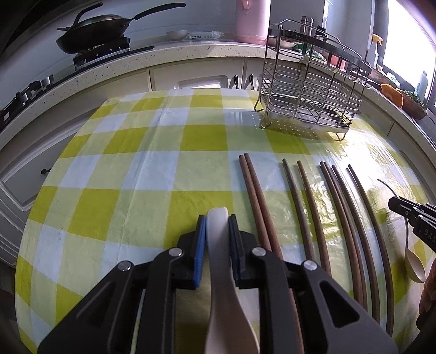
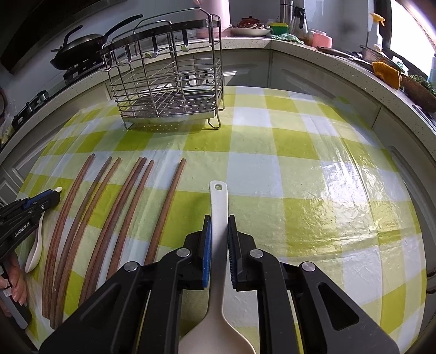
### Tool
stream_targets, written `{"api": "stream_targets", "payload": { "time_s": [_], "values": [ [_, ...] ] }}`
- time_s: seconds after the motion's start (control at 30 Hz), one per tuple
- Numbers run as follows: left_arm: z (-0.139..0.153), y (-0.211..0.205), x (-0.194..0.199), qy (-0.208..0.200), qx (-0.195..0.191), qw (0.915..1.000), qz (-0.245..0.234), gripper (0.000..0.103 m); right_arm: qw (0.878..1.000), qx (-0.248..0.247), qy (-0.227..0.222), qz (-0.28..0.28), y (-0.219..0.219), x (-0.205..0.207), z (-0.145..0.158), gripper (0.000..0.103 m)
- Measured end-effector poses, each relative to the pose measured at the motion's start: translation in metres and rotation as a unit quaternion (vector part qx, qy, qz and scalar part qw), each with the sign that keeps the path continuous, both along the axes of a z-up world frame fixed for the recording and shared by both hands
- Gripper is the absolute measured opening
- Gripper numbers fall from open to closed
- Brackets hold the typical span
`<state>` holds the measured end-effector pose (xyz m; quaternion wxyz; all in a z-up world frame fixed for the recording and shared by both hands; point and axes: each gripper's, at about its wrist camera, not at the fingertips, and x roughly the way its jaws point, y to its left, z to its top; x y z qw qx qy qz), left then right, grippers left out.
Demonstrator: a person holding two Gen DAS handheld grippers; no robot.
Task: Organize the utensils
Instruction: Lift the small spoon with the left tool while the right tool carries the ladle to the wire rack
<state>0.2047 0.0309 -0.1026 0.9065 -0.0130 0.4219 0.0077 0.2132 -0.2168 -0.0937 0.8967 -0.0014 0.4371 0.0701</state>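
Observation:
My left gripper [image 1: 216, 222] is shut on the handle of a white spoon [image 1: 218, 261], low over the checked tablecloth. My right gripper [image 2: 218, 222] is shut on the handle of another white spoon [image 2: 218, 207]; its bowl end lies below the fingers. Several brown wooden chopsticks [image 1: 305, 212] lie side by side on the cloth between the two grippers; they also show in the right wrist view [image 2: 120, 217]. A wire utensil rack [image 1: 310, 89] stands upright and empty at the far side; it also shows in the right wrist view [image 2: 169, 81].
The table carries a yellow and white checked cloth [image 1: 136, 168]. A kitchen counter with a black pan [image 1: 95, 32] on a stove curves behind it. A pink jug [image 1: 253, 19] and dishes stand on the counter. The other gripper [image 2: 30, 207] shows at the left edge.

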Motion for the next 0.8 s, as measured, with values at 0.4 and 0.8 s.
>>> {"api": "stream_targets", "payload": {
  "time_s": [0.4,0.8],
  "values": [
    [0.050,-0.002,-0.016,-0.059,0.001,0.9982,-0.009,0.016,0.998,0.008,-0.063,-0.001,0.000,-0.012,0.049,0.011],
    [0.101,-0.009,-0.019,-0.123,0.005,0.9922,-0.020,0.016,0.994,0.011,-0.109,0.014,0.011,-0.017,0.093,0.011]
  ]
}}
